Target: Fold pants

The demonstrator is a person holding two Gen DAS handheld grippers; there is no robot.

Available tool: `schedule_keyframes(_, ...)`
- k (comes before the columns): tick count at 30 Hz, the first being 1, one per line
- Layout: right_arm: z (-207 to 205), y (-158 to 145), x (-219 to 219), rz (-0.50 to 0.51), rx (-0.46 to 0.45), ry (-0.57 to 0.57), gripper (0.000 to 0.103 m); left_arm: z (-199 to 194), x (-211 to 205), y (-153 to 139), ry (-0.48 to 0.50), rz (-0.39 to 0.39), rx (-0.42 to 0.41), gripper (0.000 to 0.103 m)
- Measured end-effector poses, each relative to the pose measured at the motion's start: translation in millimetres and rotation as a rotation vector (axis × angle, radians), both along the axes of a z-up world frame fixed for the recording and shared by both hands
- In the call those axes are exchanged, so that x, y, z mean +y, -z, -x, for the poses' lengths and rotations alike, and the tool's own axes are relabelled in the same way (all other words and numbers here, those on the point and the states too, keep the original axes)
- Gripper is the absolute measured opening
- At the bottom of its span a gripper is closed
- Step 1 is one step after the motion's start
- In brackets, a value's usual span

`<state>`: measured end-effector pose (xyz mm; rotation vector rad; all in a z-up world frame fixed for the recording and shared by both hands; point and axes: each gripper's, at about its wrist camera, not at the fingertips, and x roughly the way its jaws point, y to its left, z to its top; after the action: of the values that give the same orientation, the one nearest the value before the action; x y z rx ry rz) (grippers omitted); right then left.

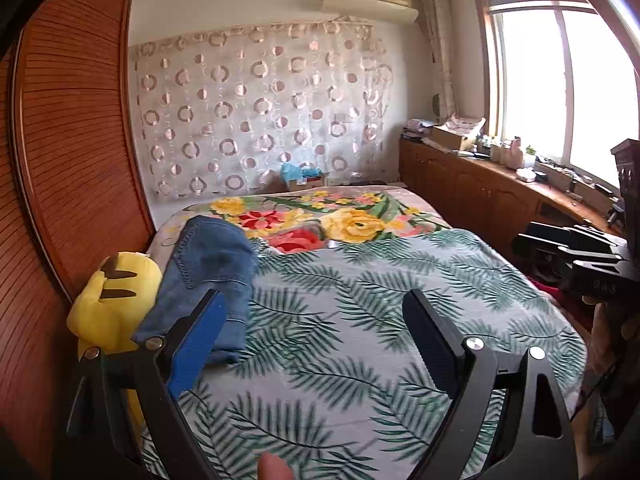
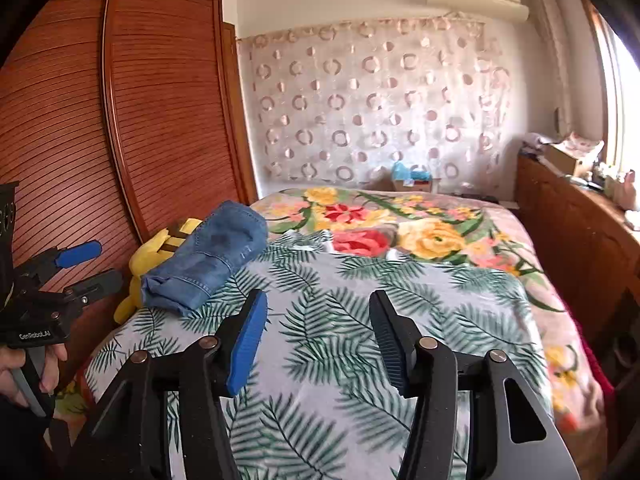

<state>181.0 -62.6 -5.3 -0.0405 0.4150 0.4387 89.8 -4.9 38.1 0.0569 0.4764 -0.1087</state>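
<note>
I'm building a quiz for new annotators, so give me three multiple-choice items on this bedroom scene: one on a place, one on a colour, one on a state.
1. Where do the folded jeans lie?
A. at the bed's left edge, beside the yellow plush toy
B. on the window counter
C. on the floor

2. What colour are the leaves printed on the top blanket?
A. red
B. green
C. purple

3. How does the right gripper stand?
A. shut on the jeans
B. shut on the blanket
C. open, holding nothing

Answers:
1 A: the denim bundle rests on the bed, against the toy by the wardrobe.
2 B: green fronds cover the pale blanket.
3 C: its pads stand apart above the blanket, nothing between them.
</note>
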Motion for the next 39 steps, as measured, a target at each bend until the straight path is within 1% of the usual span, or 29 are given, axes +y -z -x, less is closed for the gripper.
schedule_keyframes(1,6,0,-3,-0.002,-0.005,0.006,0.060,3,-5,0,0.006,0.000,0.002,0.090)
schedule_keyframes(4,25,-4,-5,-0.005,-0.024,0.046,0.063,8,-17,-1,0.001,-0.012,0.003,0.090)
schedule_keyframes(6,31,-5,-3,-0.012,-0.031,0.069,0.063,11,-22,-2,-0.003,-0.010,-0.002,0.090)
schedule_keyframes(11,50,-10,-7,-0.020,-0.079,0.169,0.064,20,-32,-3,0.011,0.023,-0.006,0.090)
schedule_keyframes(14,56,-9,-7,-0.029,-0.088,0.207,0.064,27,-34,-5,0.001,0.035,-0.021,0.090)
schedule_keyframes(25,60,-1,18,-0.034,-0.103,0.222,0.064,29,-38,-9,-0.008,0.040,-0.031,0.090)
schedule_keyframes(39,59,3,-1,-0.041,-0.100,0.215,0.064,33,-38,-21,-0.027,0.049,-0.043,0.090)
